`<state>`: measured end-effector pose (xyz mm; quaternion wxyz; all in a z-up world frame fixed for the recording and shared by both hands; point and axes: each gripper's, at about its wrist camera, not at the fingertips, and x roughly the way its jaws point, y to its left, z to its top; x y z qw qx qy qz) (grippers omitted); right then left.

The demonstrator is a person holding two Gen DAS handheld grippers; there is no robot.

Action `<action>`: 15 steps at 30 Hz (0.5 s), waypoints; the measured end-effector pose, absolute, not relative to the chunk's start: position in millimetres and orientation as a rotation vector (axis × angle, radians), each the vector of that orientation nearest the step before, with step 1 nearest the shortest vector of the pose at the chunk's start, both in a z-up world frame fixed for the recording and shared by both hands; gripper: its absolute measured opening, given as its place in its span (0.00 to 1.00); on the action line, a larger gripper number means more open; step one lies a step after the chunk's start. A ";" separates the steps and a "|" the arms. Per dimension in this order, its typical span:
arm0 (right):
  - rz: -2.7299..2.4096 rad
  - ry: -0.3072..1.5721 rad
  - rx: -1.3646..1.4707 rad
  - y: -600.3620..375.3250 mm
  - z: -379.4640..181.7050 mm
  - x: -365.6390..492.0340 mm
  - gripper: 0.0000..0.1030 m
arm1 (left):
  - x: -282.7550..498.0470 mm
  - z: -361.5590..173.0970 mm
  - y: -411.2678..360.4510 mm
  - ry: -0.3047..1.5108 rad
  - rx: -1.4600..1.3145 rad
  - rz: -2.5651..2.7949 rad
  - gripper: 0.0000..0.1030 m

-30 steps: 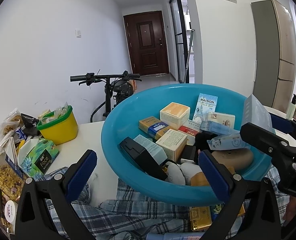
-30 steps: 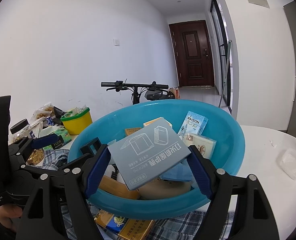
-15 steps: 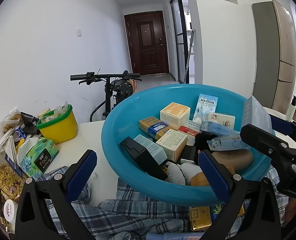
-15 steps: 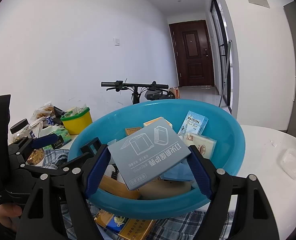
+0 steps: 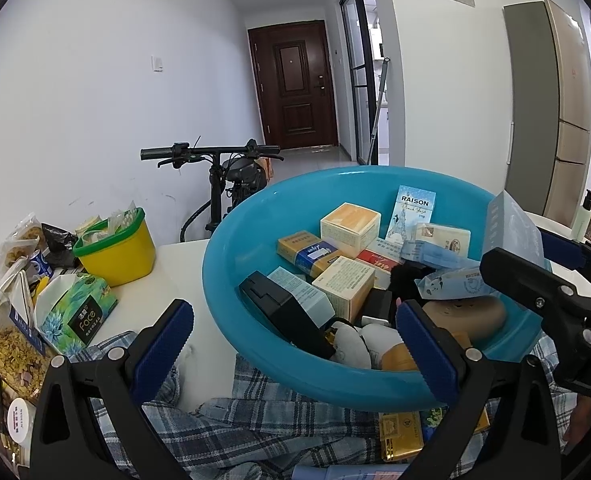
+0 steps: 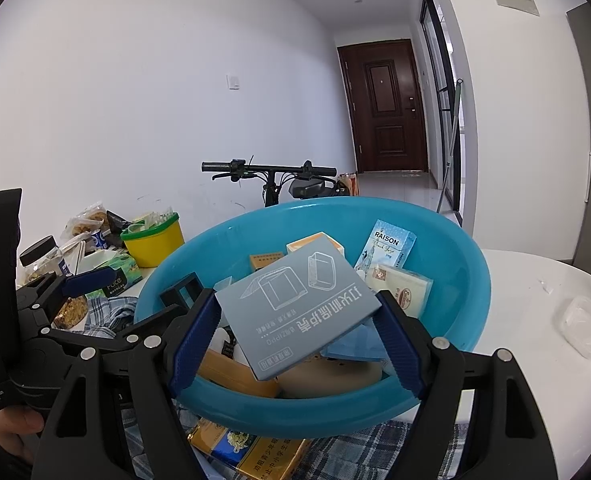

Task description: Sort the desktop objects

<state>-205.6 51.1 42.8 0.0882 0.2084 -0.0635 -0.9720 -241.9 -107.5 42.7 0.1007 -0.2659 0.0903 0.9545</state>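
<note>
A grey-blue carton (image 6: pixel 295 304) is held clamped by its two side edges in the right gripper (image 6: pixel 297 344), above the near rim of the blue basin (image 6: pixel 471 280). It is judged light, stiff and crushable. The left gripper (image 5: pixel 295 344) is held open and empty at the basin's near-left rim.

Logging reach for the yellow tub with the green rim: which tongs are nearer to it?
Left. The left tongs hang open, with the yellow tub just beyond them; the right tongs, clamping the grey-blue box, sit farther right.
</note>
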 end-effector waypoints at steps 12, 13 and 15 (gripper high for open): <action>-2.893 -0.189 0.622 51.0 42.6 -205.4 0.75 | -242.5 42.8 -106.5 0.272 -0.784 2.818 1.00; -2.893 -0.188 0.624 50.8 42.5 -205.7 0.75 | -242.4 42.9 -106.6 0.273 -0.783 2.819 1.00; -2.894 -0.188 0.623 50.8 42.6 -205.5 0.75 | -242.4 42.9 -106.7 0.273 -0.785 2.818 1.00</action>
